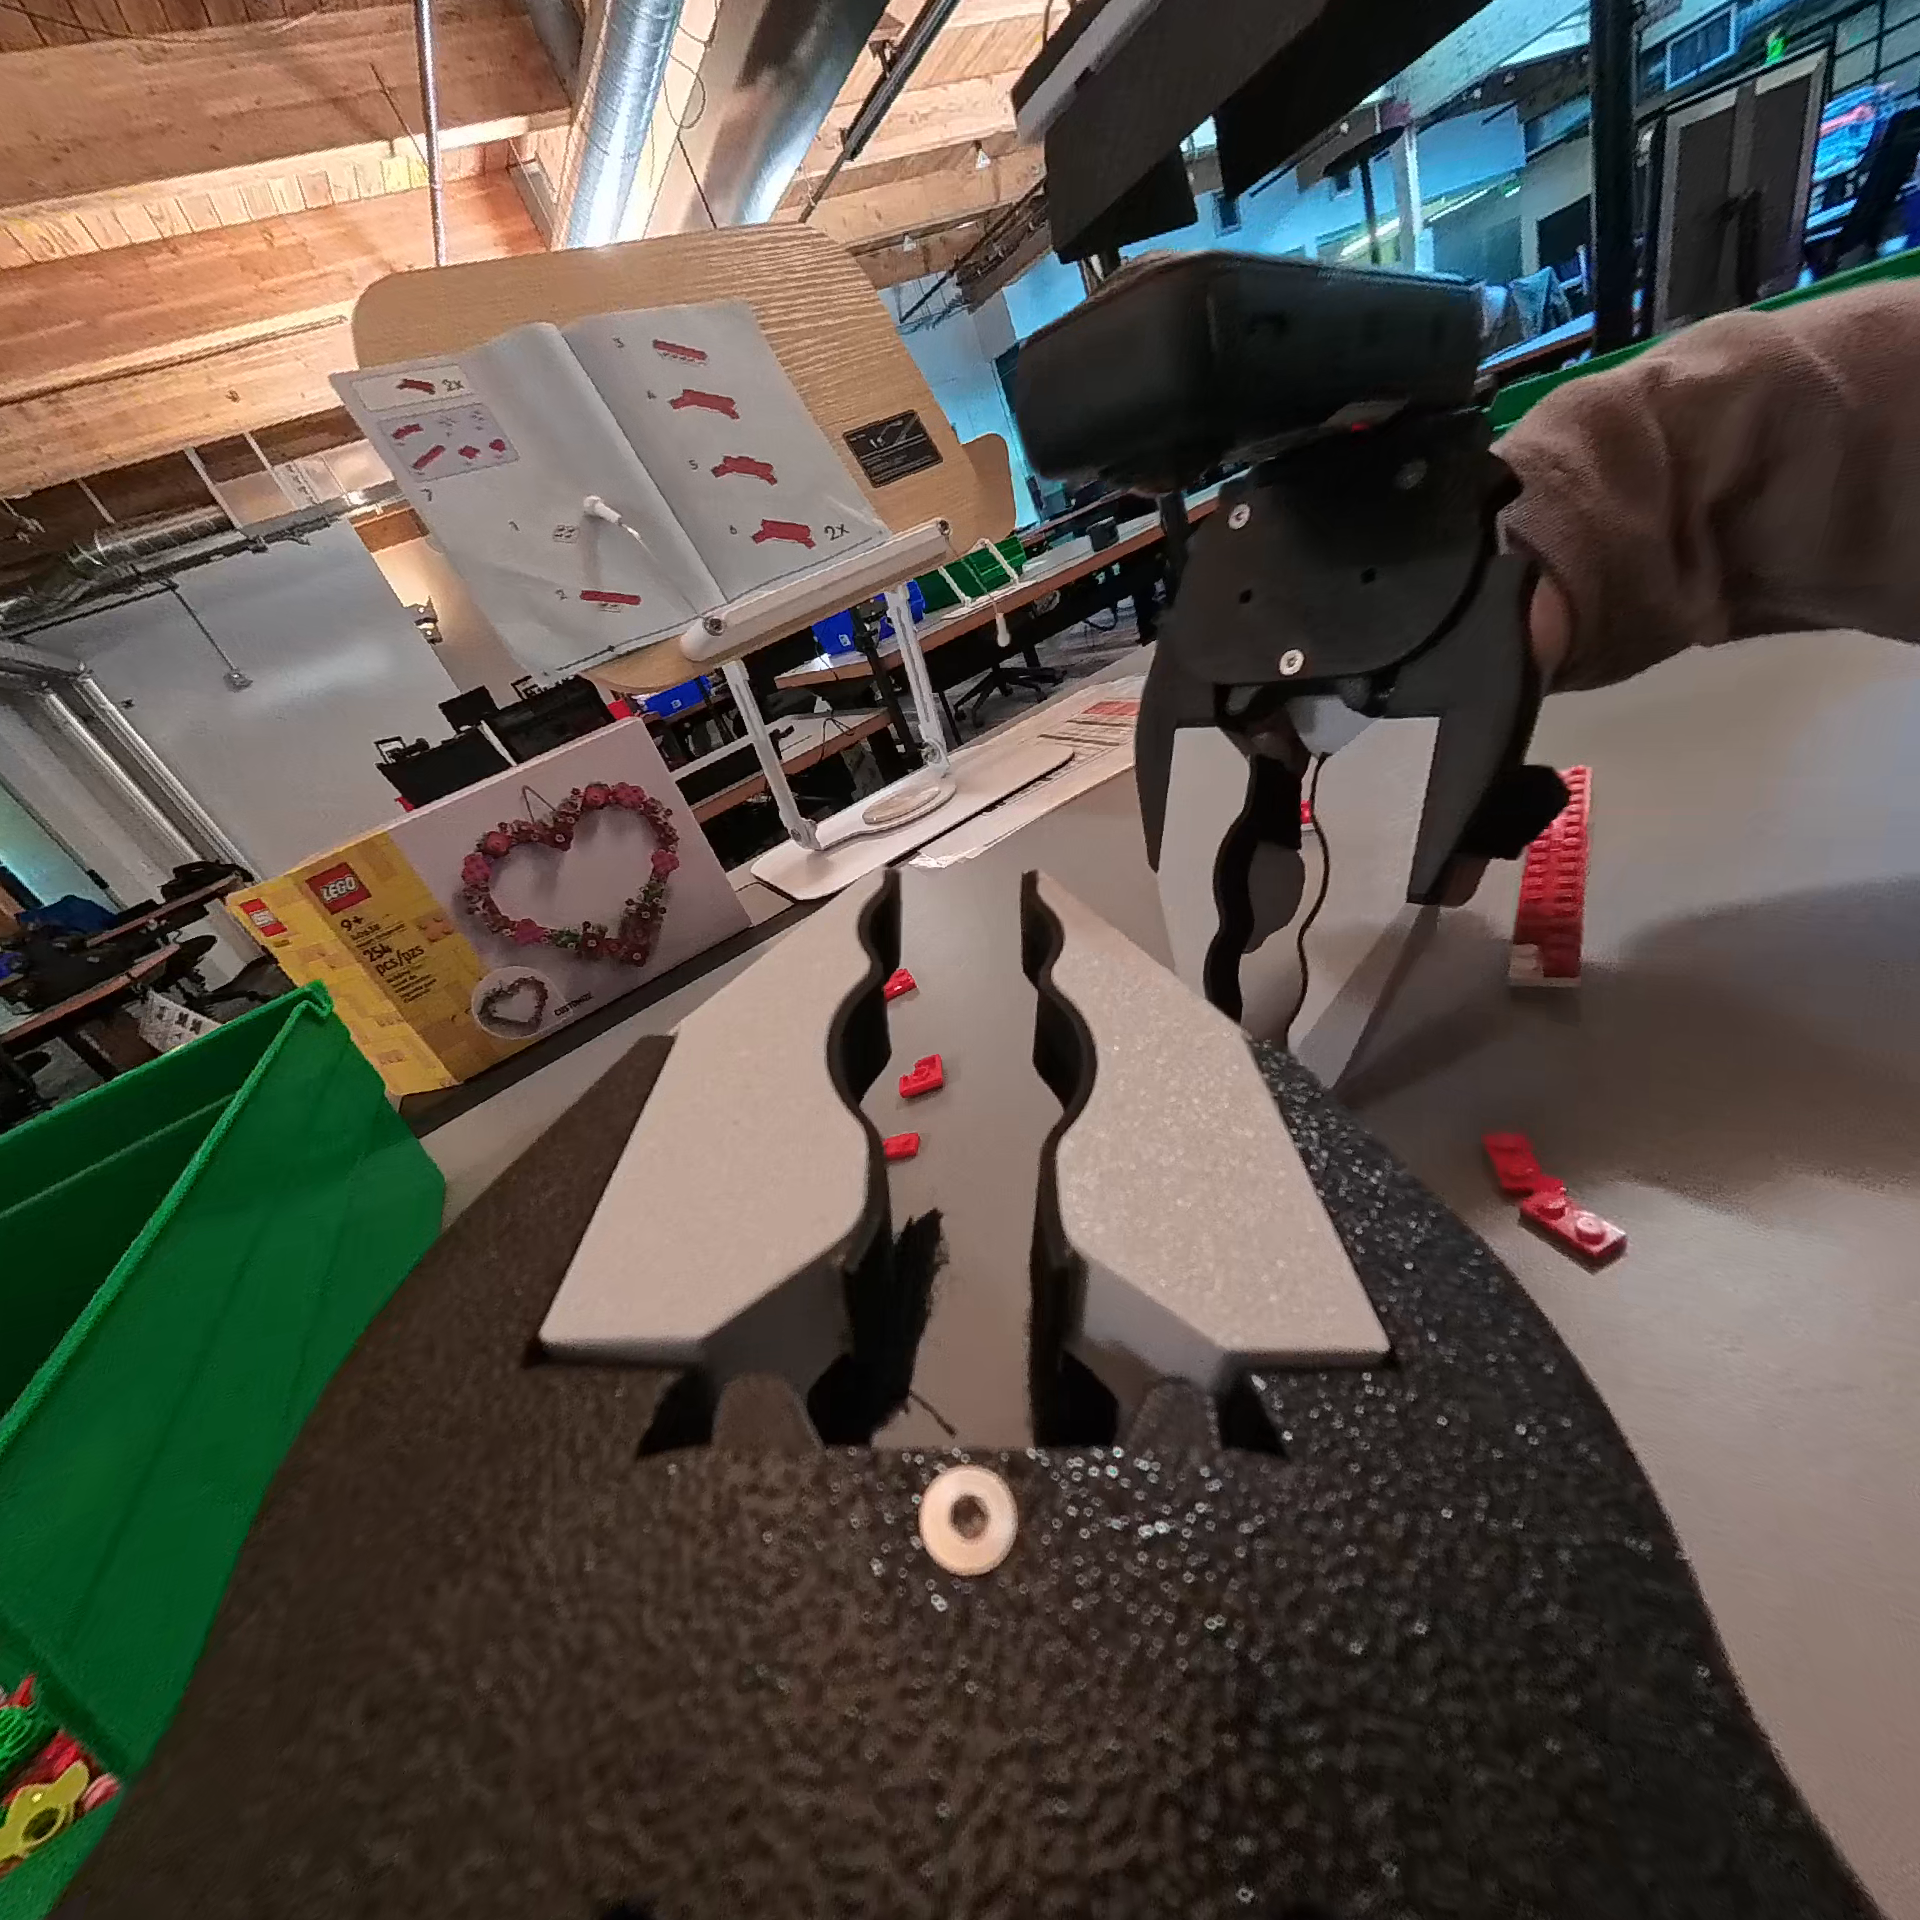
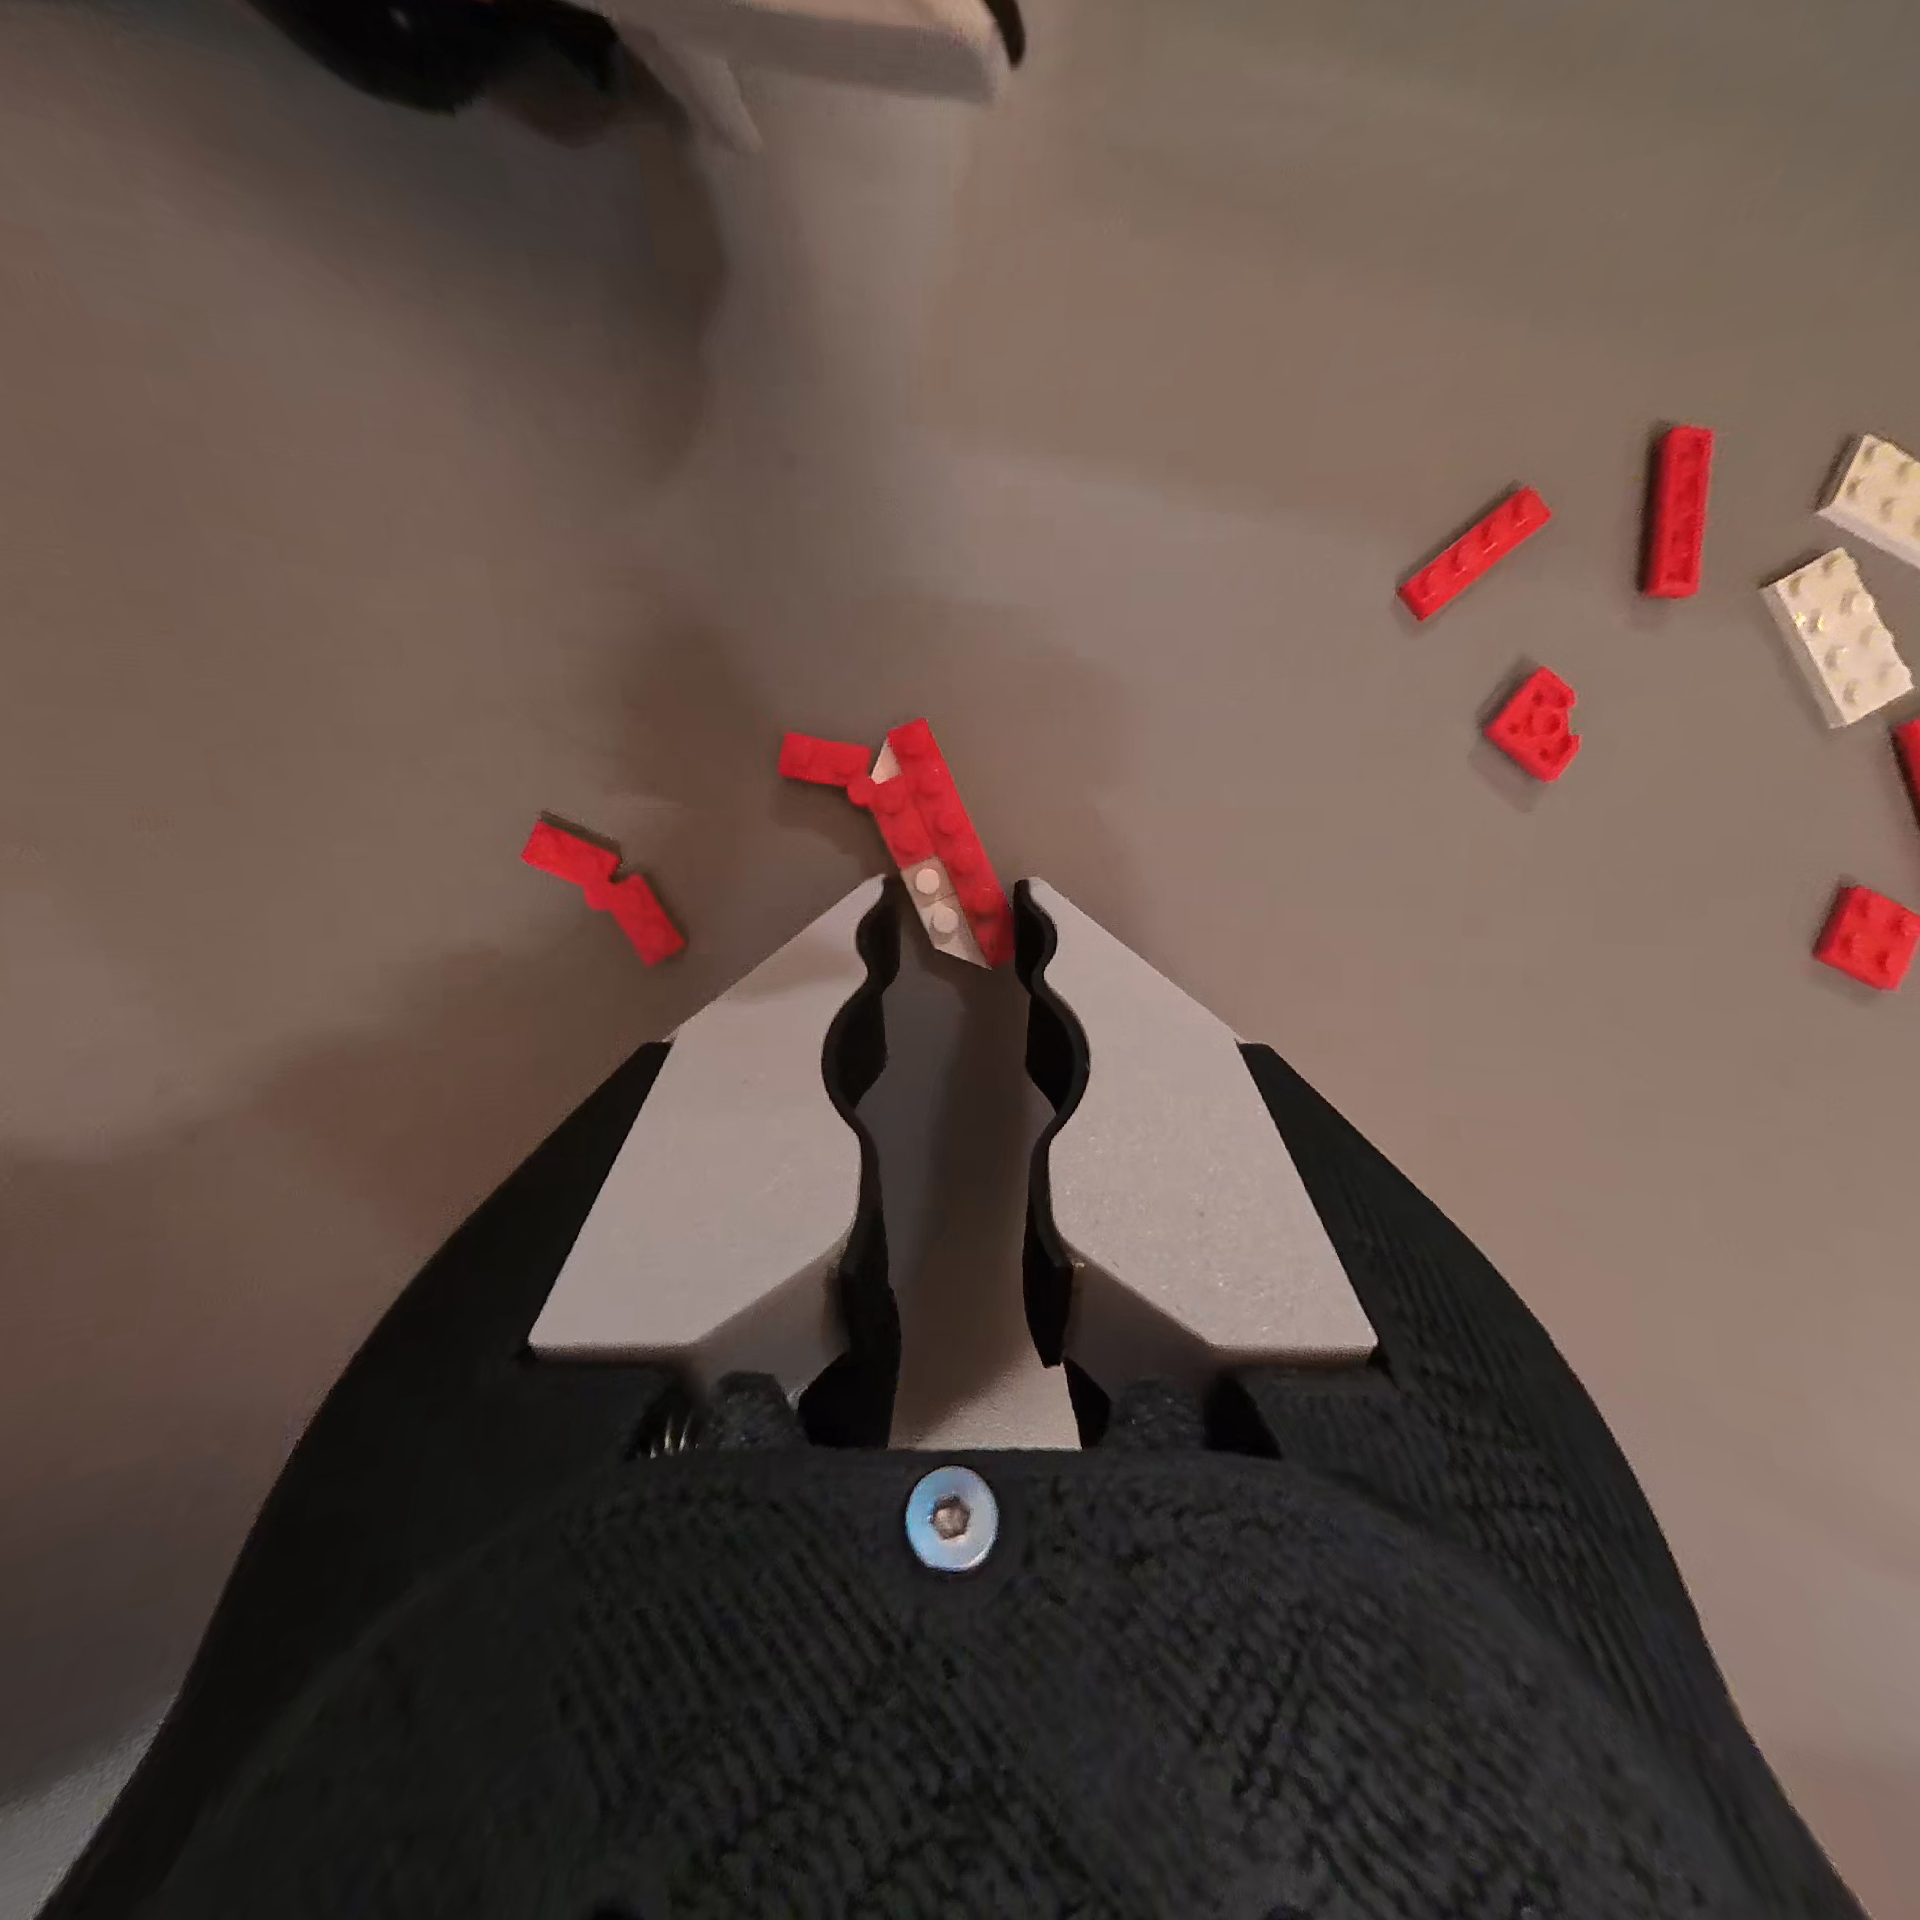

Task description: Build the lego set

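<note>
Right tool [image 2: 951, 899] is part open, red plate assembly [image 2: 935, 831] on the desk [image 2: 416, 520] just past its tips, ungripped; straddle its near end squarely, then close; left tool [image 1: 961, 914] idles part open, empty.

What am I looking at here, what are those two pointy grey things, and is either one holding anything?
These are two hand-held claws, each worked by a person, each with a camera looking along its two grey fingers.

The left wrist view shows the left claw open and empty, low over a grey table. Ahead lie small red pieces, and farther back stand the set's box and an open instruction booklet on a stand. A green bin sits at the left. The right claw shows too, held by a sleeved arm.

The right wrist view looks down from that claw. A partly built red and white strip sits at its fingertips; the jaws stand apart beside it, so it isn't gripped yet. Loose red plates and white bricks lie to the right.
</note>
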